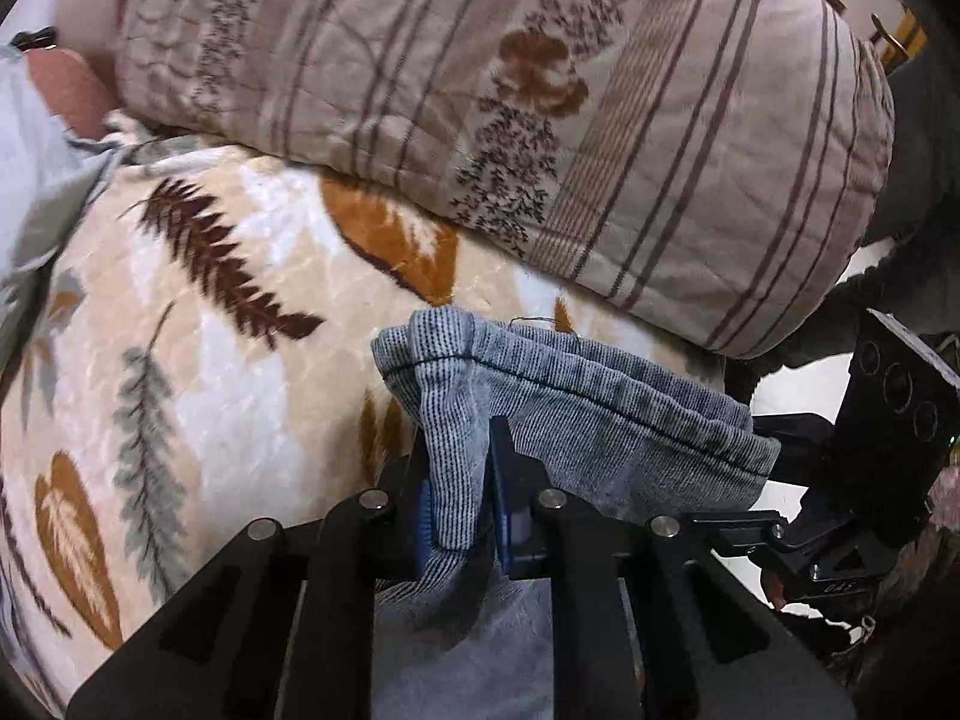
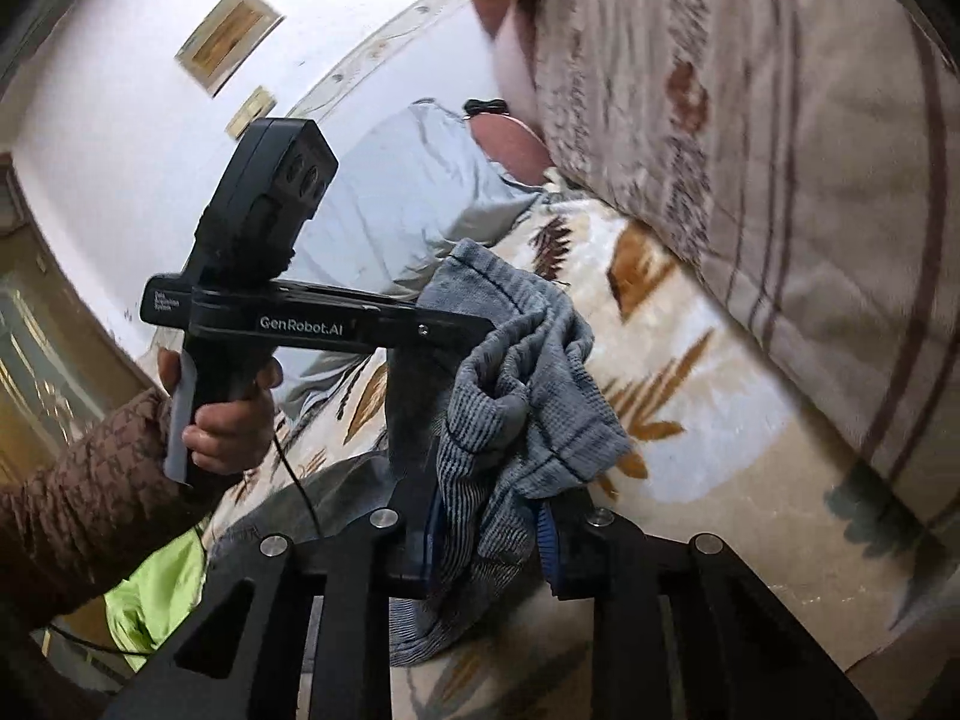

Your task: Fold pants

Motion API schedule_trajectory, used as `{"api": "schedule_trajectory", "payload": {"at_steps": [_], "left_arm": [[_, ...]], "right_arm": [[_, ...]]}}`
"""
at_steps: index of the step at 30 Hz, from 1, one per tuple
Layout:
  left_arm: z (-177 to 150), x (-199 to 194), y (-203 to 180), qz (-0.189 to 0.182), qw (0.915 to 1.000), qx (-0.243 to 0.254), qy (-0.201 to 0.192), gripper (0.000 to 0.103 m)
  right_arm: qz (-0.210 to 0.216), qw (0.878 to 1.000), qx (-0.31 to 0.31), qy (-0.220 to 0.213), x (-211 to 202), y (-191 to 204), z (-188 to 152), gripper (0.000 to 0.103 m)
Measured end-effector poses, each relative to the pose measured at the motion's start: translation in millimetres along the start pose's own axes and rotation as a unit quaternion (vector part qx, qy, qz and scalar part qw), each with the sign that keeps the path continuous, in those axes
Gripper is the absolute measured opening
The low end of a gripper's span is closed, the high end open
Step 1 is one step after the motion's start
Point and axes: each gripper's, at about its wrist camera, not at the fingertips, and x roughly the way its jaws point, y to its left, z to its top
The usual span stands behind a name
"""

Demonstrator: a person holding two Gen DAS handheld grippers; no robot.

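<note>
The pants (image 1: pixel 576 402) are grey-blue ribbed fabric, lifted off a leaf-patterned blanket (image 1: pixel 210 360). In the left wrist view my left gripper (image 1: pixel 459 504) is shut on a fold of the pants near one end of a stitched hem. That hem runs right to my right gripper (image 1: pixel 780 456). In the right wrist view my right gripper (image 2: pixel 489 534) holds a thick bunch of the pants (image 2: pixel 516 396) between its blue pads (image 2: pixel 549 534). My left gripper (image 2: pixel 480 324), seen from the side, pinches the fabric's upper part. A hand (image 2: pixel 222 426) holds its handle.
A bulky striped, flowered quilt (image 1: pixel 540 120) lies along the blanket's far side. A light grey garment (image 2: pixel 408 192) and a pink cushion (image 1: pixel 66 90) lie beyond. A brown quilted sleeve (image 2: pixel 78 510) and lime-green cloth (image 2: pixel 156 600) are at the lower left.
</note>
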Motion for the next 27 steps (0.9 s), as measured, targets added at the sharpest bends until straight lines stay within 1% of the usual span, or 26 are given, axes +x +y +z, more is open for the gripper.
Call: {"api": "schedule_trajectory", "payload": {"at_steps": [2, 6, 8, 12, 19, 27], "left_arm": [[0, -24, 16, 0.008, 0.9999, -0.009, -0.007, 0.014], [-7, -47, 20, 0.023, 0.9991, -0.027, -0.021, 0.014], [-10, -43, 19, 0.032, 0.9986, -0.034, -0.025, 0.014], [-24, -52, 18, 0.047, 0.9972, -0.046, -0.036, 0.014], [-57, -83, 25, 0.069, 0.9936, -0.073, -0.053, 0.014], [-99, -104, 43, 0.083, 0.9884, -0.110, -0.063, 0.014]], "right_arm": [[0.001, 1.000, -0.011, 0.001, -2, 7, 1, 0.025], [0.005, 0.999, -0.036, 0.007, -3, 22, 3, 0.021], [0.008, 0.998, -0.055, 0.013, -2, 35, 4, 0.019], [0.016, 0.997, -0.079, 0.016, -1, 57, 2, 0.018], [0.025, 0.992, -0.119, 0.033, 0, 97, -8, 0.017], [0.040, 0.983, -0.169, 0.063, 16, 147, -23, 0.017]]}}
